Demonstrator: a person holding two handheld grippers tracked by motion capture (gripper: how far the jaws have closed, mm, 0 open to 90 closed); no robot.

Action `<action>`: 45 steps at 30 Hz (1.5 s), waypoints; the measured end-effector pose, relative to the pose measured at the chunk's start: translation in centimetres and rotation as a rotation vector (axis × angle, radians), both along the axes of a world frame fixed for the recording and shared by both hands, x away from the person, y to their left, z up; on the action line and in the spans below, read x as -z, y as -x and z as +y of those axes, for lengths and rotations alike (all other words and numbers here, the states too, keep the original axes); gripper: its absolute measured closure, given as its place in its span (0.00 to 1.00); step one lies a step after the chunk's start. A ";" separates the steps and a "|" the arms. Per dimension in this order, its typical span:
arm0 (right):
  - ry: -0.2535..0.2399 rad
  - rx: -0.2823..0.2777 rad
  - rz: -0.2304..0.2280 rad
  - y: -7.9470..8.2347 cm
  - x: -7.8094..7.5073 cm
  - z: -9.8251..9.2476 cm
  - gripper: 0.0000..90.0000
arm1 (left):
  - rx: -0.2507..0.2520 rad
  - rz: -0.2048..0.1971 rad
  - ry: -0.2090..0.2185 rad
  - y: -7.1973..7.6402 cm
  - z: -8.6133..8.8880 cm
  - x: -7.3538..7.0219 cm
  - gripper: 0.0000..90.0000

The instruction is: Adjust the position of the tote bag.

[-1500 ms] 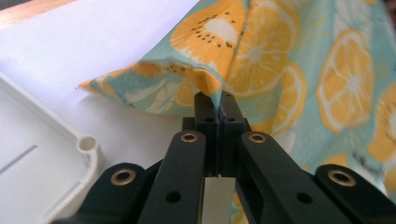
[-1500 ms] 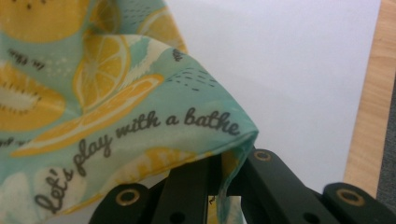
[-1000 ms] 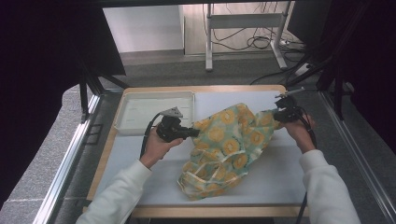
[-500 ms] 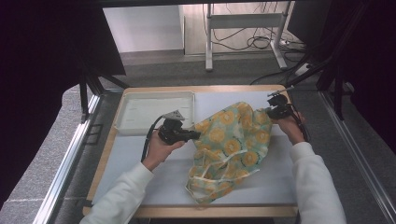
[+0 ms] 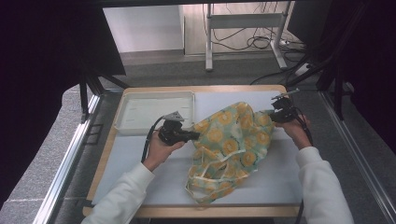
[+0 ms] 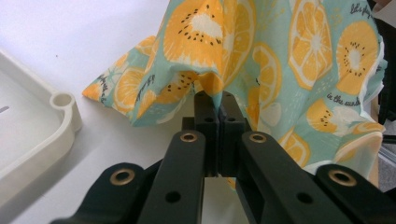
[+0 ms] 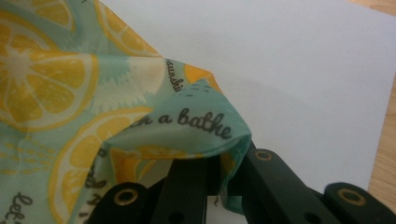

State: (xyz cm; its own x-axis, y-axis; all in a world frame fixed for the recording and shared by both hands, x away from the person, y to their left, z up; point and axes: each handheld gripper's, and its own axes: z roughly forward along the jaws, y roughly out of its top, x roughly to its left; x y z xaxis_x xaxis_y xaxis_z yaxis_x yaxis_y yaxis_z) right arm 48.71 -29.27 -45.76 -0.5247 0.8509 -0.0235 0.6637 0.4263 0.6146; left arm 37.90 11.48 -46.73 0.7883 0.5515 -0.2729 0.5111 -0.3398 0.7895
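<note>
A teal cloth printed with orange slices lies bunched across the white mat, its far part lifted between the two grippers. My left gripper grips its left edge. In the left gripper view the jaws are pressed together on a fold of the cloth. My right gripper holds the far right corner. In the right gripper view the cloth folds over the gripper, with its hem pinched between the jaws, which have just eased open a touch.
A shallow white tray stands at the back left of the mat, close to the left gripper, and its corner appears in the left gripper view. The wooden table edge runs along the front. Metal rails flank the table.
The right gripper has shifted a little to the left with its corner. The cloth now lies slightly narrower and more bunched. The left gripper has barely moved.
</note>
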 end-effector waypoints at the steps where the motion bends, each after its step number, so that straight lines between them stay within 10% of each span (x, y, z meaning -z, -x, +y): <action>1: -0.002 -0.001 -0.002 0.1 0.0 -0.1 0.95 | -0.001 -0.001 -0.001 0.0 0.0 0.0 0.99; 7: 0.009 0.047 -0.028 1.2 -0.6 -0.7 0.60 | -0.007 -0.008 -0.008 0.0 0.0 0.1 0.99; 20: -0.058 0.115 -0.105 7.5 -1.1 -5.1 0.48 | -0.016 -0.009 -0.017 0.0 -0.2 0.4 0.99; 33: -0.149 0.002 -0.106 14.6 -0.7 -3.3 0.44 | -0.027 -0.006 -0.024 0.0 -0.2 0.7 0.99; 45: -0.128 -0.136 -0.035 20.0 1.2 0.5 0.41 | -0.029 -0.006 -0.036 0.1 -0.3 1.1 0.98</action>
State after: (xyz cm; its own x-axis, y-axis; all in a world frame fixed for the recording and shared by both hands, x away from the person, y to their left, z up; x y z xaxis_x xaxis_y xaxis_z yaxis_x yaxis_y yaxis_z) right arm 28.66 -28.80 -46.93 -0.6361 0.7693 0.0599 0.5822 0.4275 0.6916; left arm 37.80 11.23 -47.82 0.7733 0.5835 -0.2482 0.5166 -0.3528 0.7802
